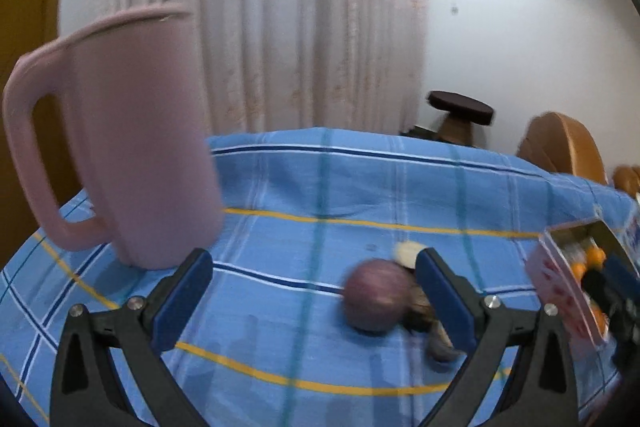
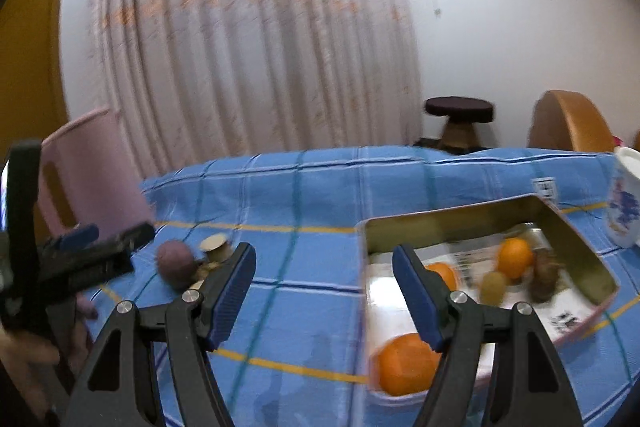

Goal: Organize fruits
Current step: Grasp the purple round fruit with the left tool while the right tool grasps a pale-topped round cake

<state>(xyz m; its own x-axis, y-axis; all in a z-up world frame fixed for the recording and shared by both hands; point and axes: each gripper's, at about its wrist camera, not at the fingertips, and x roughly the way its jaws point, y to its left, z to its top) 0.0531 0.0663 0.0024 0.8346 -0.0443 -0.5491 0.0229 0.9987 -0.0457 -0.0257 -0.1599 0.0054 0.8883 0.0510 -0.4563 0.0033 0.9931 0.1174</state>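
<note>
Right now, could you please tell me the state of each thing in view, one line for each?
Left tool: open, empty.
Right tool: open, empty.
Purple fruit: on the cloth, outside the tin.
Tin: open, holds fruits.
Oranges: inside the tin.
Pink jug: upright on the cloth.
White cup: upright, beside the tin.

A round purple fruit (image 1: 374, 301) lies on the blue checked cloth, touching some small brown pieces (image 1: 420, 307) beside it. Well apart, the rectangular tin (image 2: 576, 239) holds three oranges (image 2: 408, 363), a small yellow-green fruit (image 2: 493, 287) and a brown one (image 2: 544, 277)
</note>
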